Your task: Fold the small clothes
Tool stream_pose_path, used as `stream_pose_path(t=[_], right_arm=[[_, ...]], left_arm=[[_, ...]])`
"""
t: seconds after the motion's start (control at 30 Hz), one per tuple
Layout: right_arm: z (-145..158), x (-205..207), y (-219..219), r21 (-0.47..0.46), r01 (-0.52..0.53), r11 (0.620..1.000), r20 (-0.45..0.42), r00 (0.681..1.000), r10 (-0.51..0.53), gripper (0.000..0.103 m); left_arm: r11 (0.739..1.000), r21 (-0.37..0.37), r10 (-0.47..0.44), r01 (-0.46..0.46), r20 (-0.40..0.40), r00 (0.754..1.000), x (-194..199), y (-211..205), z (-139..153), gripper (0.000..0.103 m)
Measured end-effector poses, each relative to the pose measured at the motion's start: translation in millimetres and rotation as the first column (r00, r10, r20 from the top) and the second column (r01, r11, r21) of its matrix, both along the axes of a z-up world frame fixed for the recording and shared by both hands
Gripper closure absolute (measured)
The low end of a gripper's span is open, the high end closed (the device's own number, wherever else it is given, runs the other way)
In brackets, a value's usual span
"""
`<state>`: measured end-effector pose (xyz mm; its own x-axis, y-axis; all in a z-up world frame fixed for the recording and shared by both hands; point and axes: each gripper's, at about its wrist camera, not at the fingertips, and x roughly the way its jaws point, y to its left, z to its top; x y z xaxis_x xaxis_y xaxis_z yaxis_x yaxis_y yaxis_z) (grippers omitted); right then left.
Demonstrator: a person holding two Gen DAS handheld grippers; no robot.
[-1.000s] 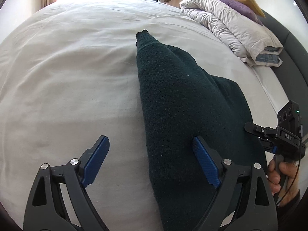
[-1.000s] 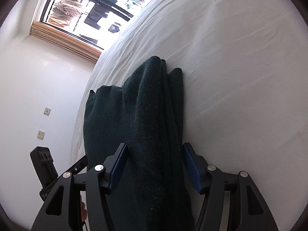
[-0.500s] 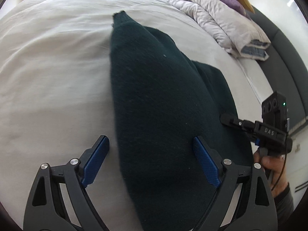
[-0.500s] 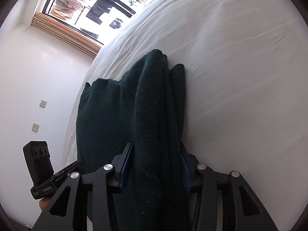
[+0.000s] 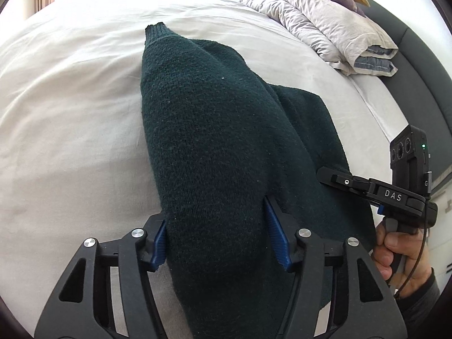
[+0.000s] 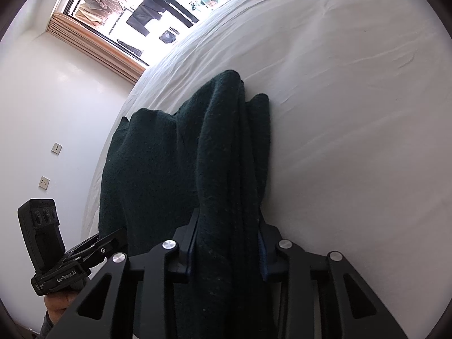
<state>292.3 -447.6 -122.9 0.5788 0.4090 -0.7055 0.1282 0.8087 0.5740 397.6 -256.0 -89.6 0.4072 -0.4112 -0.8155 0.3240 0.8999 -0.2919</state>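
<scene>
Left wrist view: a dark green sweater (image 5: 214, 147) lies lengthwise on the white bed (image 5: 70, 113), its ribbed cuff end pointing to 12 o'clock. The left tool (image 5: 216, 240) straddles a thick rolled part of the knit at 6 o'clock; its jaws are closing, the left blue pad touches the cloth edge and the right pad is dug into the fold. At 4 o'clock a hand (image 5: 395, 257) holds the right tool, whose tip reaches over the sweater's right edge. Folded bedding (image 5: 325, 25) and pillows sit at 1 o'clock, well apart from the sweater.

Right wrist view: the right tool (image 6: 227, 250) has a bunched ridge of the same sweater (image 6: 175, 175) between its 2 pads, and its jaws are closing too. Both pads seem to press into the knit, though the dark cloth hides most of each pad, so a firm clamp is likely but not certain. The left tool shows at 8 o'clock.

Risks, as I judge them: each tool is gathering several layers, so a lift could drag the whole bundle rather than 1 edge and spoil the fold. Thick knit may slip from a shallow bite. A pad could also catch the bedsheet under the sweater and pull it up too.
</scene>
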Motion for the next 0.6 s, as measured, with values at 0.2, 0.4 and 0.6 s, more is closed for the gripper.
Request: stream_pose_path(t=[0.2, 0.4, 0.6], right_arm=[[-2.4, -2.6, 2.1, -0.014, 0.0, 1.0, 0.019, 1.0, 0.0, 0.07], [1.2, -3.8, 9.1, -0.074, 0.003, 0.997, 0.023, 1.0, -0.001, 0.071], [26.5, -3.6, 37.5, -0.263, -0.019, 0.965, 0.023, 0.999, 0.026, 0.075]], left_arm=[[0.999, 0.035, 0.002, -0.003, 0.036, 0.999, -2.9, -14.4, 2.9, 0.051], [0.999, 0.04, -0.011, 0.009, 0.051, 0.999, -5.0, -9.5, 4.3, 0.057], [1.0, 0.012, -0.008, 0.007, 0.047, 0.999, -8.4, 1.1, 11.9, 0.063]])
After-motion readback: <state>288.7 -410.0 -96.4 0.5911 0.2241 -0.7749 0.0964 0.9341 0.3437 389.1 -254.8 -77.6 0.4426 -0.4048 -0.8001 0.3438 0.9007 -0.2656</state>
